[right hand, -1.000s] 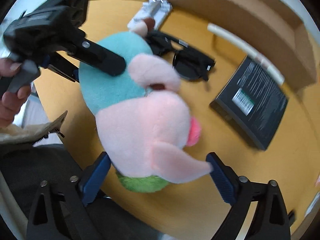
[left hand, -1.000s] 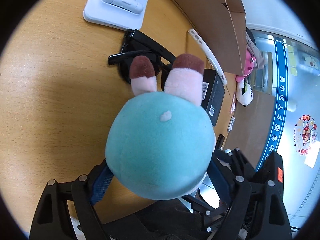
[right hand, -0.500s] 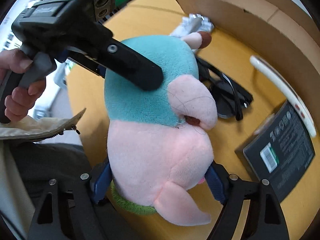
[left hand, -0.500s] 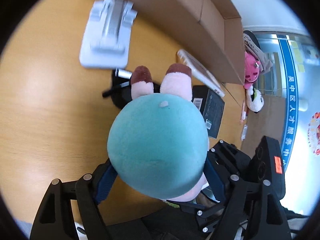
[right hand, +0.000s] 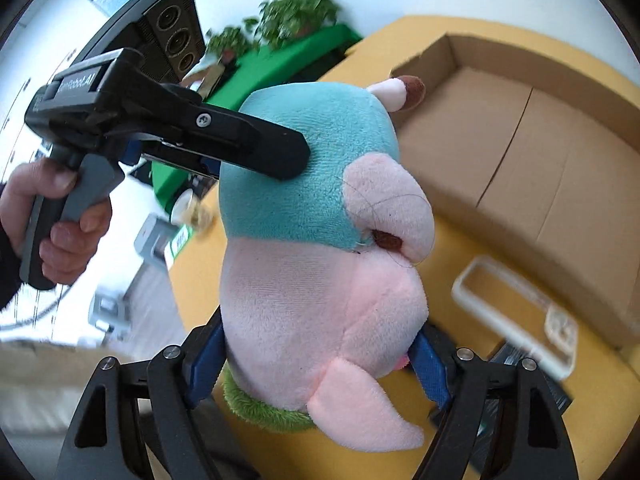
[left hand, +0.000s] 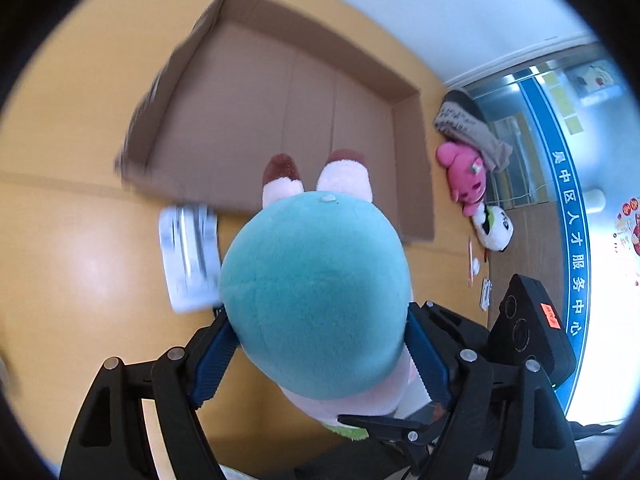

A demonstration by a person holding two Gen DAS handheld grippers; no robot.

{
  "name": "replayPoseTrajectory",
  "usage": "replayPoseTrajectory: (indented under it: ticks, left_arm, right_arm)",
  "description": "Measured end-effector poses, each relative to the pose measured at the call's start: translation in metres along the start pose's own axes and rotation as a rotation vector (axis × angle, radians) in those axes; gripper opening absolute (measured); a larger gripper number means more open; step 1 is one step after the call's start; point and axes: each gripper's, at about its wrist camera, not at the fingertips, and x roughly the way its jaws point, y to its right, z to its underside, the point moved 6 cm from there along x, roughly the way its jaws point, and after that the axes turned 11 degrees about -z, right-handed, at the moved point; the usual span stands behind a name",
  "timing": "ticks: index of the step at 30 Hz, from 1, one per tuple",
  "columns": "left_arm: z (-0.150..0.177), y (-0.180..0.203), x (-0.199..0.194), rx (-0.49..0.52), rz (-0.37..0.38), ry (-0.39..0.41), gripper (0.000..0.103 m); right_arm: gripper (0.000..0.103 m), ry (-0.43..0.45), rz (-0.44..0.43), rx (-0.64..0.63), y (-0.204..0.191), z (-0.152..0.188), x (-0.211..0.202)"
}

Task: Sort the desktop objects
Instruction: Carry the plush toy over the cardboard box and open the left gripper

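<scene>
The desk (left hand: 72, 240) is a yellow-orange top that fills most of both views. On its far side lies a shallow cardboard box (left hand: 280, 120), open on top and bare inside, its near wall blurred.

In front of the box and clear of the desk is the plush (right hand: 320, 248), a soft toy with a teal back, a pink head and ears, a green frill at its base and two brown-tipped feet that point toward the box. Both grippers have it. The left gripper (left hand: 320, 344) clamps the teal body from the sides, its blue pads pressed into the fabric with the jaws spread wide around it. The right gripper (right hand: 316, 352) grips the pink head in the same way, jaws wide and pads sunk into the fur. In the right wrist view a hand (right hand: 60, 220) holds the left gripper's handle at the far left.

Below the plush, a white stand (left hand: 188, 256) lies on the desk just left of it, blurred. To the right, near the box's near wall, lies a clear phone case (right hand: 516, 312), with a dark flat pack (right hand: 560, 396) partly hidden under the right gripper.
</scene>
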Motion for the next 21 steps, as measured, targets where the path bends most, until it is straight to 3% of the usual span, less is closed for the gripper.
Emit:
replayPoseTrajectory:
  ticks: [3, 5, 9, 14, 21]
  left_arm:
    - [-0.024, 0.004, -0.008, 0.023, -0.002, 0.027, 0.079]
    - [-0.041, 0.004, -0.011, 0.029, 0.008, 0.047, 0.079]
    - [-0.077, 0.005, -0.018, 0.053, 0.041, 0.079, 0.079]
    - [-0.123, 0.009, -0.017, 0.117, 0.063, 0.102, 0.079]
    - [-0.198, 0.008, 0.006, 0.209, 0.015, 0.100, 0.079]
  right_arm:
    - [0.085, 0.025, 0.028, 0.024, 0.004, -0.027, -0.002]
    - [0.085, 0.038, 0.053, 0.036, -0.025, -0.042, 0.015]
    - [0.085, 0.083, 0.098, 0.088, -0.030, -0.075, 0.020]
    - [0.085, 0.129, 0.156, 0.154, -0.016, -0.121, 0.020]
    - [0.084, 0.158, 0.168, 0.261, 0.027, -0.185, 0.032]
